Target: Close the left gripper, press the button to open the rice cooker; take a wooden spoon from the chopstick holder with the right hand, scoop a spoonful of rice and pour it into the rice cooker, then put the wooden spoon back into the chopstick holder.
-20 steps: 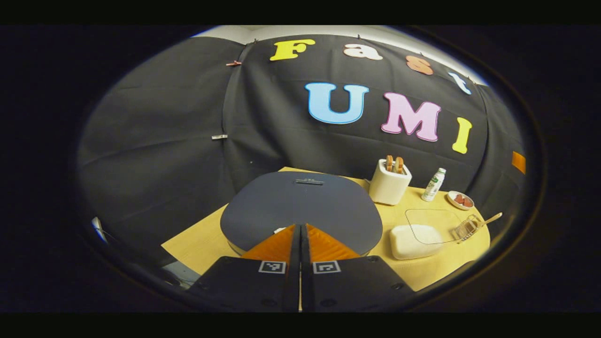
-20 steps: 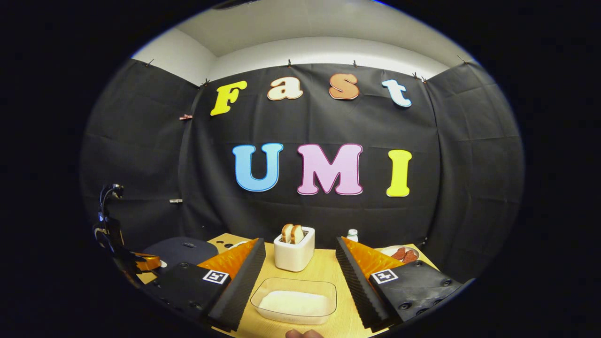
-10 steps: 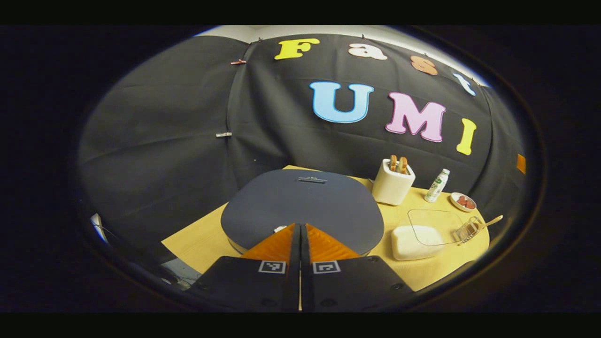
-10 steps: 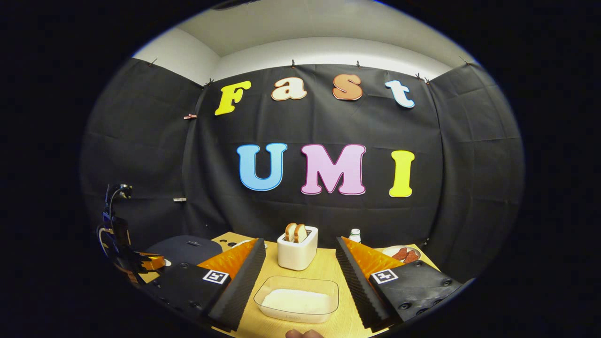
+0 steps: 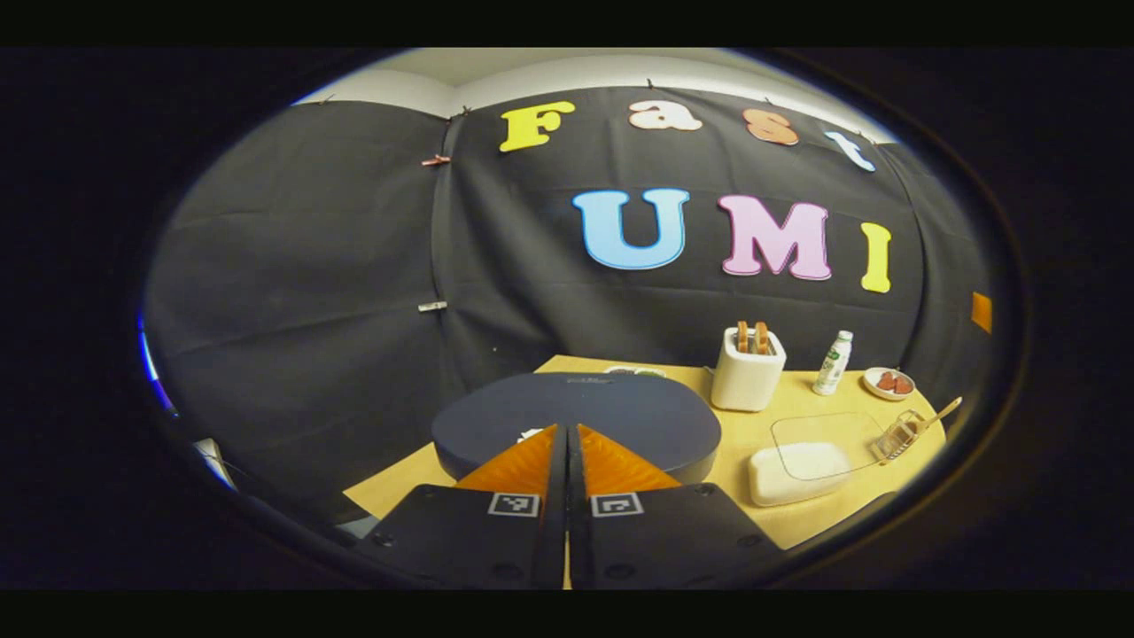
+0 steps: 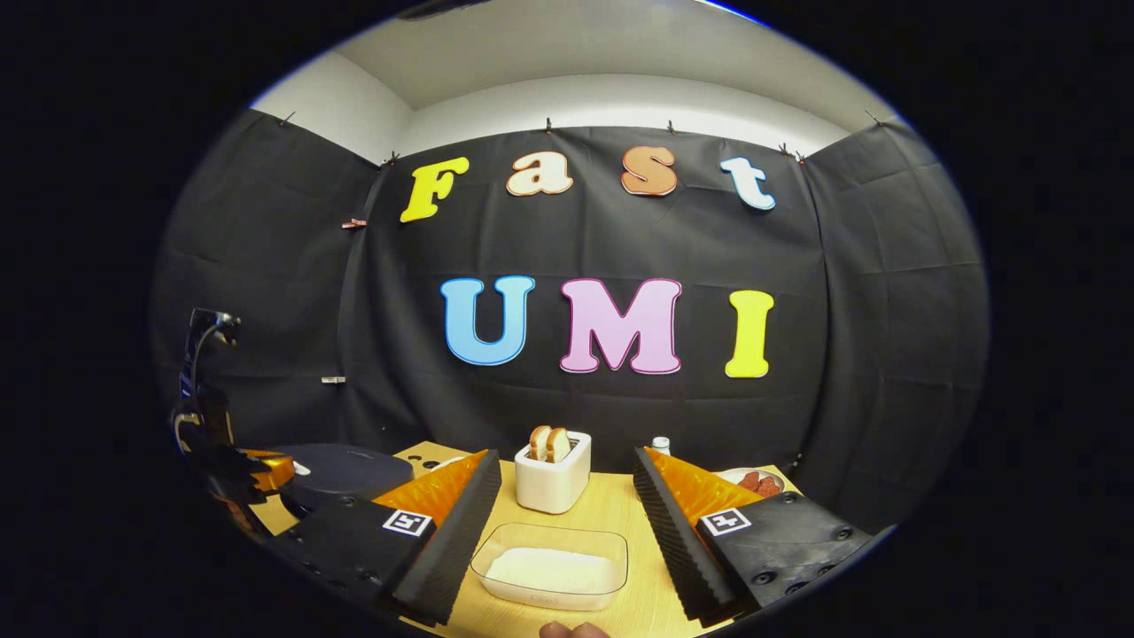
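The rice cooker's dark lid (image 5: 611, 416) lies down, directly ahead of my left gripper (image 5: 567, 430). That gripper is shut, empty, with its tips at the lid's near edge. In the right gripper view the left gripper (image 6: 266, 470) sits at the front of the cooker (image 6: 341, 465). A clear rice container (image 5: 797, 461) stands right of the cooker. Beyond it a clear chopstick holder (image 5: 897, 434) holds the wooden spoon (image 5: 939, 415). My right gripper (image 6: 564, 456) is open and empty above the rice container (image 6: 549, 567).
A white toaster (image 5: 747, 377) with toast, a small bottle (image 5: 833, 363) and a plate of sausages (image 5: 889, 383) stand along the back of the wooden table (image 5: 797, 523). The toaster (image 6: 551, 474) is straight ahead of my right gripper. A fingertip (image 6: 571, 629) shows at the bottom edge.
The left gripper view has tipped upward, so the lid looks flatter and more wall shows. The left gripper stays shut at the lid's front. The right gripper has barely moved.
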The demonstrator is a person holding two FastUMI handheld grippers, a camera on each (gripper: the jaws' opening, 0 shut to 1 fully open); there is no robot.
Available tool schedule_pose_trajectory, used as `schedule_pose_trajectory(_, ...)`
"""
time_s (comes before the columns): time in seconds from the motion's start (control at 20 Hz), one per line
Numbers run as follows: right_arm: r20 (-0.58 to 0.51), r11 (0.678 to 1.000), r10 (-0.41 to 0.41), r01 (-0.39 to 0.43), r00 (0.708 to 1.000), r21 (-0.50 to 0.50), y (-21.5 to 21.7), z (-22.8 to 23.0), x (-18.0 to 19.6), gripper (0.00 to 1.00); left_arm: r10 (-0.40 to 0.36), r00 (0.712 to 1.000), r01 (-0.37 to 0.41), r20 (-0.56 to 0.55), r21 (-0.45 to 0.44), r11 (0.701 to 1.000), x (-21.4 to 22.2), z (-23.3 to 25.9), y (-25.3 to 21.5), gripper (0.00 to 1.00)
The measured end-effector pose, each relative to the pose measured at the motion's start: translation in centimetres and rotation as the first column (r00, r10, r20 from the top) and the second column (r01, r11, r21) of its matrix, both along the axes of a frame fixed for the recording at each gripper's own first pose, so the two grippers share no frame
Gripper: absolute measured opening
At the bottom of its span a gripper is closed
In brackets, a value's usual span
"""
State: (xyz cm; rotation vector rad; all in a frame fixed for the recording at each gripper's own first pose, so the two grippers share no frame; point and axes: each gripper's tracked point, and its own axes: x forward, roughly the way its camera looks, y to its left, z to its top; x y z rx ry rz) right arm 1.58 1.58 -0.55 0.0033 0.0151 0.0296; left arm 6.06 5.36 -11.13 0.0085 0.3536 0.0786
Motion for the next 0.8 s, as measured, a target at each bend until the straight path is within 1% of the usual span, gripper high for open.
schedule_pose_trajectory(0.05, -0.004, 1.000, -0.005, 0.005, 1.000, 0.006, -0.2, -0.1, 0.0, 0.94, 0.001, 1.000, -0.001, 0.010, -0.005, 1.000, 0.1, 0.8, 0.0, 0.10)
schedule_pose_trajectory(0.15, -0.012, 1.000, -0.009, 0.009, 1.000, 0.024, -0.4, -0.2, -0.1, 0.94, 0.004, 0.999, -0.004, 0.040, -0.004, 1.000, 0.2, 2.4, 0.1, 0.07)
schedule_pose_trajectory(0.2, -0.014, 1.000, -0.012, 0.012, 1.000, 0.024, -0.5, -0.4, -0.1, 0.94, 0.005, 0.998, -0.006, 0.056, 0.011, 1.000, 0.2, 2.9, 0.1, 0.06)
schedule_pose_trajectory(0.3, -0.016, 1.000, -0.015, 0.016, 1.000, 0.026, -0.8, -0.4, -0.1, 0.94, 0.002, 0.996, -0.007, 0.085, 0.059, 0.998, 0.1, 4.3, 0.0, 0.10)
schedule_pose_trajectory(0.35, -0.014, 1.000, -0.017, 0.017, 1.000, 0.026, -1.0, -0.4, -0.2, 0.94, -0.006, 0.994, -0.002, 0.108, 0.077, 0.997, 0.0, 5.2, -0.3, 0.10)
schedule_pose_trajectory(0.5, -0.019, 0.999, -0.027, 0.027, 0.999, 0.030, -1.7, -0.7, -0.1, 0.94, -0.035, 0.992, 0.027, 0.122, 0.073, 0.997, -0.8, 5.9, -1.5, 0.06)
schedule_pose_trajectory(0.55, -0.022, 0.999, -0.033, 0.034, 0.999, 0.031, -2.0, -0.7, -0.1, 0.94, -0.035, 0.990, 0.026, 0.137, 0.073, 0.997, -1.2, 6.2, -1.5, 0.08)
schedule_pose_trajectory(0.65, -0.031, 0.998, -0.045, 0.046, 0.999, 0.034, -2.8, -1.2, -0.1, 0.94, -0.020, 0.985, 0.007, 0.172, 0.071, 0.997, -1.7, 7.1, -1.4, 0.08)
schedule_pose_trajectory(0.8, -0.058, 0.997, -0.065, 0.068, 0.996, 0.049, -4.0, -2.3, 0.0, 0.94, 0.000, 0.976, -0.020, 0.219, 0.088, 0.996, -2.1, 8.4, -1.1, 0.13)
